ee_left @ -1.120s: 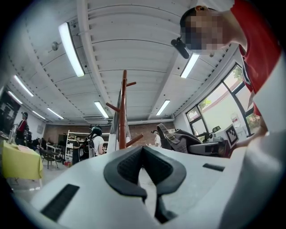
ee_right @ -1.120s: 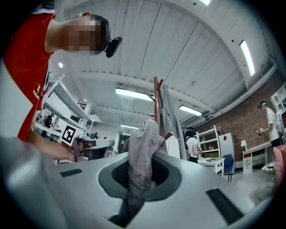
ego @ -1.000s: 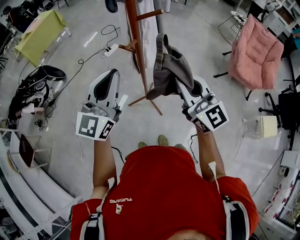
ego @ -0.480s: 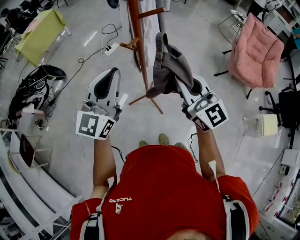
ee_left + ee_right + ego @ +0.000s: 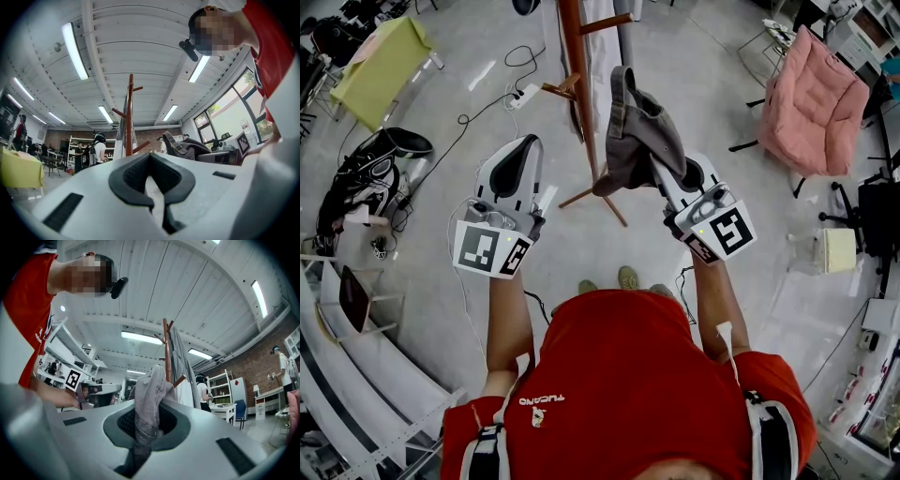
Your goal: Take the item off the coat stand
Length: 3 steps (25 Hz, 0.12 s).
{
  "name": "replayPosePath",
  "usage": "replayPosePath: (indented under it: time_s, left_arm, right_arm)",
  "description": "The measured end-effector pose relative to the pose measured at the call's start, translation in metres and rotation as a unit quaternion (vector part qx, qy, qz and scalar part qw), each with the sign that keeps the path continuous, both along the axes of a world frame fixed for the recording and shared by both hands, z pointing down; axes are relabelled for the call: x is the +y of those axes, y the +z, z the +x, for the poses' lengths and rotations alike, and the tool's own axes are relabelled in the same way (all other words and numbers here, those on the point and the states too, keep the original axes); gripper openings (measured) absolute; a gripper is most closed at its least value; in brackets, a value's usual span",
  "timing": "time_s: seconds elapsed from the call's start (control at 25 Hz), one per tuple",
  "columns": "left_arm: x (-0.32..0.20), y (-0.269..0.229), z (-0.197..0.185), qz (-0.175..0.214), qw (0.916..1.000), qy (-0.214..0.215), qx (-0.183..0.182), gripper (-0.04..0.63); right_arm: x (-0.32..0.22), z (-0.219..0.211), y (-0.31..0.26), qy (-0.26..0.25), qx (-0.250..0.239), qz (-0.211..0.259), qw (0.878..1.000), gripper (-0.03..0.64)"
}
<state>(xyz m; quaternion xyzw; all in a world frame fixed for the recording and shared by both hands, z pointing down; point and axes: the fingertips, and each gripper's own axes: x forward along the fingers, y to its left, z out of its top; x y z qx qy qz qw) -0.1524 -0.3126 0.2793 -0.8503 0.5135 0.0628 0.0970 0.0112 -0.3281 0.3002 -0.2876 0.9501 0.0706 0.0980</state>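
Note:
A grey cap (image 5: 642, 131) with a strap hangs from my right gripper (image 5: 666, 173), whose jaws are shut on its fabric. The cap is just to the right of the wooden coat stand (image 5: 581, 94) and apart from its pole and pegs. In the right gripper view the cap's cloth (image 5: 149, 399) rises out of the closed right gripper (image 5: 145, 427), with the stand (image 5: 166, 348) behind it. My left gripper (image 5: 520, 155) is held level at the left of the stand, its pads together and nothing between them. From the left gripper view, the stand (image 5: 130, 117) and the cap (image 5: 185, 147) show beyond the left gripper (image 5: 151, 187).
A pale garment (image 5: 600, 56) still hangs on the stand. A pink armchair (image 5: 811, 103) is at the right, a yellow-green covered table (image 5: 380, 70) at the far left, a power strip with cables (image 5: 522, 98) on the floor, and a black bag (image 5: 356, 183) at the left. People stand in the background.

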Motion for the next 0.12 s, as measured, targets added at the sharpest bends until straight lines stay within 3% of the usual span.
replayPosePath:
  time_s: [0.12]
  left_arm:
    - [0.0012,0.0009,-0.0012,0.000,1.0000,0.000,0.002,0.009]
  right_arm:
    - [0.0017,-0.0014,0.0010,0.000,0.001,0.000,1.000,0.032]
